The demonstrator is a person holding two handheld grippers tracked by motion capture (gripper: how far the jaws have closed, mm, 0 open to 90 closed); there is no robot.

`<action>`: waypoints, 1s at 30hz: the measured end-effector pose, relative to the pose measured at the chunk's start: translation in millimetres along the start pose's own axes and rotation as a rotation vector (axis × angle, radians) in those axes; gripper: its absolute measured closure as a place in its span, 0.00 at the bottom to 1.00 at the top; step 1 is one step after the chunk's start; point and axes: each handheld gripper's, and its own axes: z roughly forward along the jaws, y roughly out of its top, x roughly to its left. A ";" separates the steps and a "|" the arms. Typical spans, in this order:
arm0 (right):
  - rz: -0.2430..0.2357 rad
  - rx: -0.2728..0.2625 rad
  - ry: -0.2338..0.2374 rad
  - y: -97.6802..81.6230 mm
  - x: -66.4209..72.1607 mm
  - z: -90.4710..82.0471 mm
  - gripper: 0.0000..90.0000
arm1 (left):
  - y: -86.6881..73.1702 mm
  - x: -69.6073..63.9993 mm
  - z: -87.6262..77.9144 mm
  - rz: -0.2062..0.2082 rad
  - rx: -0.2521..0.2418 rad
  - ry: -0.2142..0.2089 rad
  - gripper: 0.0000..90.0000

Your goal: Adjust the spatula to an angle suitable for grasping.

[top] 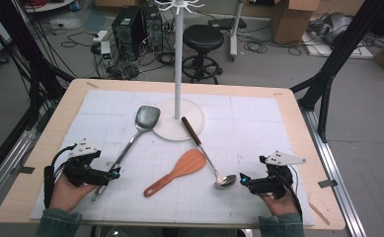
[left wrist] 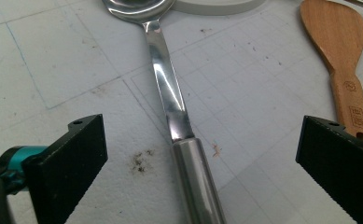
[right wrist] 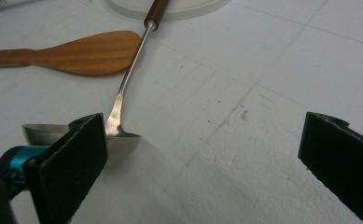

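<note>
- The left hand-held gripper (top: 114, 174) is hovering near the surface's (top: 288, 113) near-left corner, its jaws standing wide apart with nothing between the pads.
- In the left gripper view, those jaws are straddling the steel handle of the turner (left wrist: 170, 100), one on each side, without touching it.
- The right hand-held gripper (top: 243, 179) is sitting near the near-right corner, jaws likewise spread and gripping nothing.
- In the right gripper view, the ladle (right wrist: 123, 100) bowl is lying just beside one jaw, partly hidden behind it; whether they are touching I cannot tell.
- The turner (top: 130, 143) is lying slantwise left of centre, handle end pointing toward the near edge and blade toward the far edge.
- A wooden spatula (top: 177, 172) is resting between the turner and the ladle (top: 207, 155), near the middle, blade pointing toward the far-right corner.
- The ladle's brown handle is reaching up onto the round base of the white stand (top: 178, 64).
- The stand is rising upright from the middle of the surface, toward the far edge.
</note>
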 end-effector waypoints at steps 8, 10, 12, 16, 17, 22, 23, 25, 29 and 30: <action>0.006 -0.005 -0.001 0.1 -0.6 -1.7 0.01 | 2.5 4.2 5.0 -0.010 0.005 -0.005 0.10; 0.008 -0.003 -0.001 0.1 -0.4 -1.8 0.00 | 4.3 6.0 8.0 -0.014 0.008 -0.004 0.12; 0.007 -0.003 0.001 0.4 0.2 -1.7 0.00 | 6.9 7.3 11.2 -0.018 0.012 -0.002 0.14; 0.002 -0.004 0.002 1.4 0.4 -1.1 0.00 | 13.6 8.6 16.3 -0.013 0.014 0.009 0.19; 0.001 -0.003 0.002 1.5 0.3 -0.9 0.00 | 15.0 9.5 17.6 -0.010 0.015 0.010 0.20; 0.000 -0.006 0.005 2.6 0.1 0.3 0.00 | 17.7 13.9 24.5 -0.031 0.006 0.019 0.29; -0.001 -0.006 0.006 2.8 0.2 0.6 0.01 | 17.7 15.4 25.6 -0.032 0.011 0.022 0.30; -0.003 -0.005 0.008 3.2 0.5 1.5 0.00 | 17.6 17.1 28.6 -0.040 0.016 0.027 0.33; -0.007 -0.004 0.011 4.2 0.8 2.7 0.01 | 17.3 19.3 34.5 -0.057 0.024 0.022 0.36; -0.010 -0.004 0.011 4.3 0.8 3.1 0.01 | 17.3 19.5 35.9 -0.062 0.026 0.020 0.37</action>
